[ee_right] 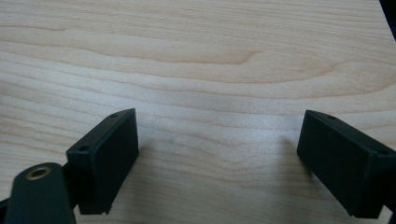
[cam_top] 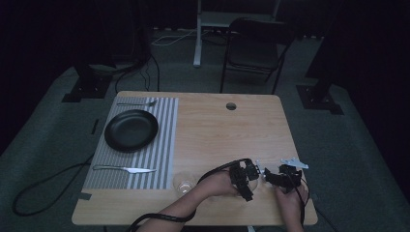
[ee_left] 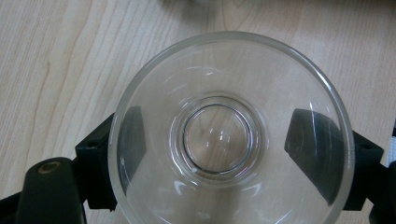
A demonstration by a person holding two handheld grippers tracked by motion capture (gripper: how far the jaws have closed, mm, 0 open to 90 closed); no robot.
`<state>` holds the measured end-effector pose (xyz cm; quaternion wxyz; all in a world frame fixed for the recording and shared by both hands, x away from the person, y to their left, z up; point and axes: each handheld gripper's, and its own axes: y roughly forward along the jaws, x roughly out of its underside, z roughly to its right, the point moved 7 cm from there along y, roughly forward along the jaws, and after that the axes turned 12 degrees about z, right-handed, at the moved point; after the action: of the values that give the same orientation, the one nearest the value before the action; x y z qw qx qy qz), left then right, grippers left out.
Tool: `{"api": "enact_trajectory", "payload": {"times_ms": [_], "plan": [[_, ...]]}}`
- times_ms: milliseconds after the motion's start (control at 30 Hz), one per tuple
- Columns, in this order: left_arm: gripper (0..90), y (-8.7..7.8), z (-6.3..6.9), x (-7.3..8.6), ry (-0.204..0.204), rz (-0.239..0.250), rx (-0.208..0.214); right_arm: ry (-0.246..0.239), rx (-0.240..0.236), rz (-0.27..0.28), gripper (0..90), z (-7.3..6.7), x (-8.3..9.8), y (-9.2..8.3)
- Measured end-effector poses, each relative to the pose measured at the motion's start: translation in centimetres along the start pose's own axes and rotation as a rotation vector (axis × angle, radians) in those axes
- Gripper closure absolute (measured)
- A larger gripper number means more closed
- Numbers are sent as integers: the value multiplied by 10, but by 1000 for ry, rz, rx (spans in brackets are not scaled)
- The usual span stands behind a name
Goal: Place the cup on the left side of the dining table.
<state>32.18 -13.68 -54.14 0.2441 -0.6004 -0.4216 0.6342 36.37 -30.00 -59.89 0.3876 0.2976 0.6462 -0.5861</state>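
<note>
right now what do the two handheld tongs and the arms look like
Both the left tongs and right tongs are black, with blocky rectangular jaws. A black cable trails along the left forearm. A grey three-cornered plate tops the right one. No sleeves show on the forearms.

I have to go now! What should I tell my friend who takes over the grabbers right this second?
Left gripper: shut on the clear glass, jaws on either side of it, at the near edge of the table.
Right gripper: open, nothing between its jaws, over bare wood close by.
Another glass stands beside the striped mat.
Done: mat laid with plate, fork, knife.
Left: probably carry the held glass to the place setting.
</note>
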Motion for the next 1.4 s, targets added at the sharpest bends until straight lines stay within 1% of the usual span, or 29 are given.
{"api": "enact_trajectory", "payload": {"times_ms": [67, 133, 167, 233, 333, 367, 400, 467, 600, 667, 700, 733, 767, 800, 867, 933, 967, 1067, 1200, 1300, 1367, 1400], "plan": [[181, 0, 0, 0, 5, -4, 1, 0, 0, 0, 122, 0, 0, 0], [181, 0, -1, -1, 21, -5, -2, 0, 0, 0, 122, 0, 0, 0], [180, 0, -2, -1, 10, -4, -7, 0, 0, 0, 122, 0, 0, 0], [181, -1, -4, -1, 7, -3, -13, 0, 0, 0, 122, 0, 0, 0], [181, -3, -6, -1, -16, 8, -11, 0, 0, 0, 122, 0, 0, 0], [180, -2, -6, 0, -13, 10, -2, 0, 0, -1, 122, 0, 0, 0], [180, -2, -7, 0, -20, 18, -10, 0, 0, 0, 122, 0, 0, 0], [181, -3, -7, 0, -5, 10, -20, 0, 0, 0, 122, 0, 0, 0], [180, -5, -8, -1, -9, 1, -19, 0, 0, 0, 122, 0, 0, 0], [181, -6, -9, -1, -12, 4, -20, 0, 0, 0, 122, 0, 0, 0], [181, -8, -10, -2, 5, 7, -20, 0, 0, -1, 122, 0, 0, 0], [181, -9, -10, -2, 2, 11, -19, 0, 0, 0, 122, 0, 0, 0], [181, -10, -11, -3, -12, 15, -18, 0, 0, 0, 122, 0, 0, 0], [181, -12, -13, -3, -12, 17, -19, 1, 0, 0, 122, 0, 0, 0], [181, -14, -16, -4, -22, 25, -35, 1, 0, -1, 122, 0, 0, 0], [180, -16, -18, -5, -29, 28, -37, 0, 0, -1, 123, 0, 0, 0], [181, -18, -20, -6, -30, 31, -42, 0, 0, 0, 122, 0, 0, 0], [180, -22, -23, -7, -14, 33, -56, 0, 0, 0, 123, 0, 0, 0], [181, -26, -28, -7, -29, 40, -64, -1, 0, 0, 123, 0, 0, 0], [180, -30, -31, -7, -33, 40, -70, 0, 0, -2, 122, 0, 0, 0], [181, -33, -34, -6, -45, 42, -71, 0, 0, -1, 123, 0, 0, 0], [180, -35, -35, -5, -42, 40, -74, -1, 0, -1, 123, 0, 0, 0]]}}
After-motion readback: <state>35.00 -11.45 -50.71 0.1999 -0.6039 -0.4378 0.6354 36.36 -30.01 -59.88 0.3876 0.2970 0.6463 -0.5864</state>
